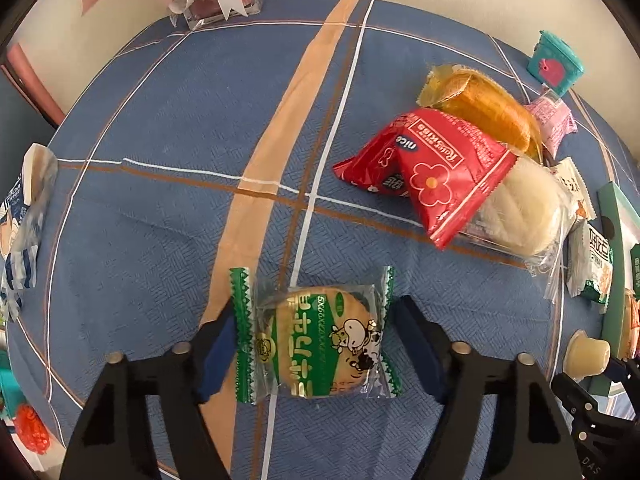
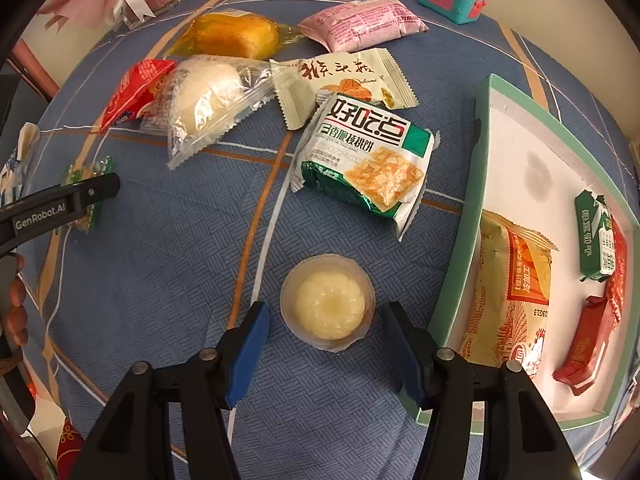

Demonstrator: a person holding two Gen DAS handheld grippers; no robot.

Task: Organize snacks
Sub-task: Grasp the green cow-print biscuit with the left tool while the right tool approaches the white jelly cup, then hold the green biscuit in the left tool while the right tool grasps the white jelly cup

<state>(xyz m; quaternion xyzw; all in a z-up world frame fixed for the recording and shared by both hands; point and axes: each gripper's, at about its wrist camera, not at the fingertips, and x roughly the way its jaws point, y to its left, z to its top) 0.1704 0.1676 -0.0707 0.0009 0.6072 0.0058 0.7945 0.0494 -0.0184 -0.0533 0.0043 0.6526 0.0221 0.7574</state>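
Left wrist: left tool (image 1: 316, 344) straddles the green cracker packet (image 1: 316, 340) on the table (image 1: 160, 200), pads at its crimped ends, grip unclear.

Right wrist: right tool (image 2: 326, 344) released around the jelly cup (image 2: 327, 306); box (image 2: 486, 168) holds four packets, most snacks left.

Blue plaid tablecloth (image 1: 160, 128), green-edged cow-print cracker packet (image 1: 316, 340), red flowered packet (image 1: 432, 176), mint-rimmed white box (image 2: 484, 184)

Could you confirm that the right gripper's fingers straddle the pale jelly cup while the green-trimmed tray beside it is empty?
Not quite: the tray is not empty; the right wrist view shows several wrapped snacks inside. The right gripper does straddle the jelly cup.
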